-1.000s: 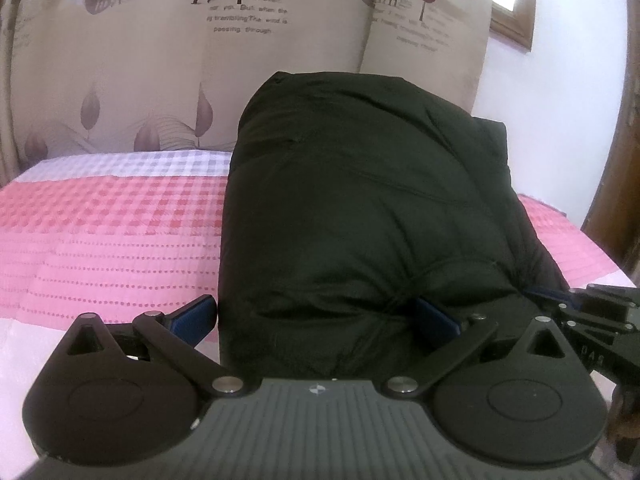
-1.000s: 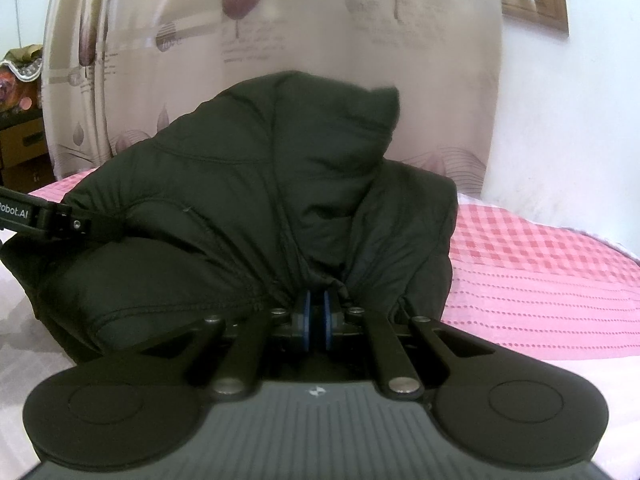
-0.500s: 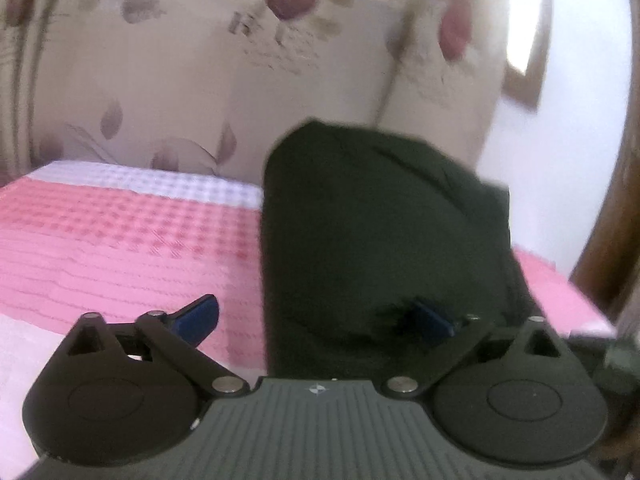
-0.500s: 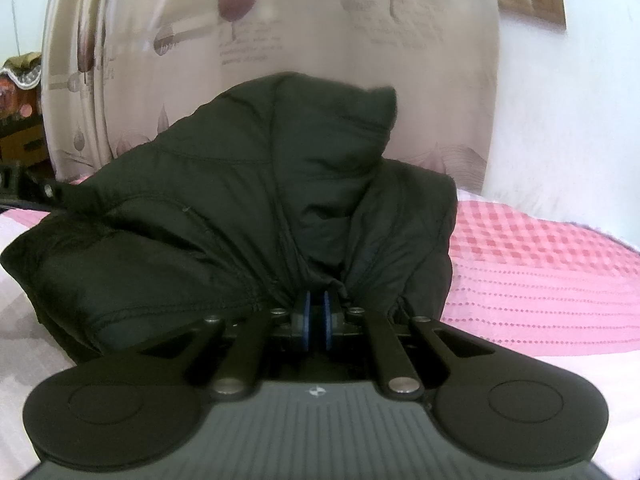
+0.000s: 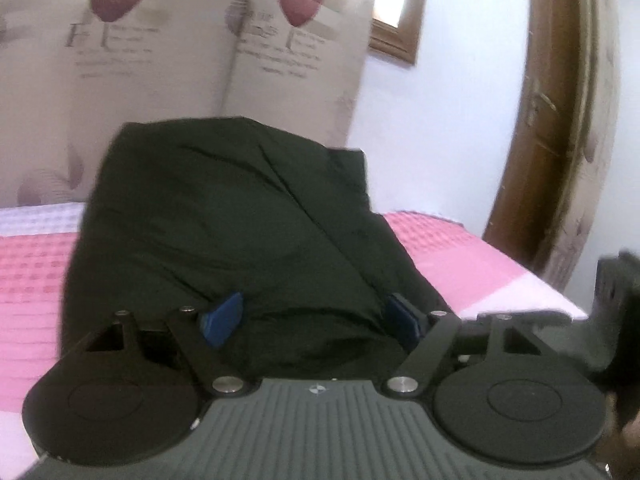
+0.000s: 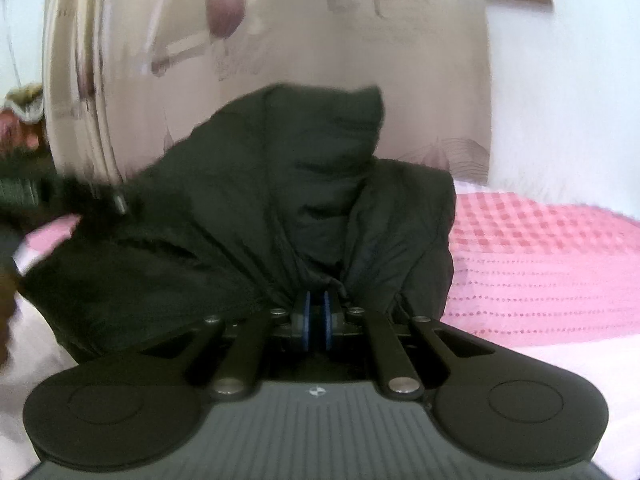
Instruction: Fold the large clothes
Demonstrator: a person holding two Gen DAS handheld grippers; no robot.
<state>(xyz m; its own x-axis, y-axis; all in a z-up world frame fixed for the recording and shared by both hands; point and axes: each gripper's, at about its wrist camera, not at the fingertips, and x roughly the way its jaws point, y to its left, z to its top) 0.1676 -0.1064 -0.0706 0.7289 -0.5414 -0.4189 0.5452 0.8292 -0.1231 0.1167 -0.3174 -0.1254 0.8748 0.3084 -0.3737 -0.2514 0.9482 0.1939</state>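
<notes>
A dark, puffy jacket (image 5: 224,224) lies folded in a thick bundle on the pink checked bed cover (image 5: 32,280). My left gripper (image 5: 312,312) is at the bundle's near edge with its jaws closing. The padded edge bulges between its blue pads (image 5: 222,318), which flank it without a clear squeeze. In the right wrist view the jacket (image 6: 280,184) rises in a heap in front of my right gripper (image 6: 316,304), which is shut on a gathered pinch of the fabric. The left gripper shows as a dark blur (image 6: 44,196) at that view's left edge.
A leaf-printed curtain (image 5: 180,60) hangs behind the bed. A white wall (image 5: 440,120) and a brown wooden door frame (image 5: 560,120) stand to the right. Bare pink cover (image 6: 540,260) lies right of the jacket. The bed's near right corner (image 5: 520,296) is close to the left gripper.
The left gripper has swung to the right along the jacket's near edge and its jaws have narrowed, so both pads now flank the bundle. The right gripper keeps its pinch and has rolled slightly.
</notes>
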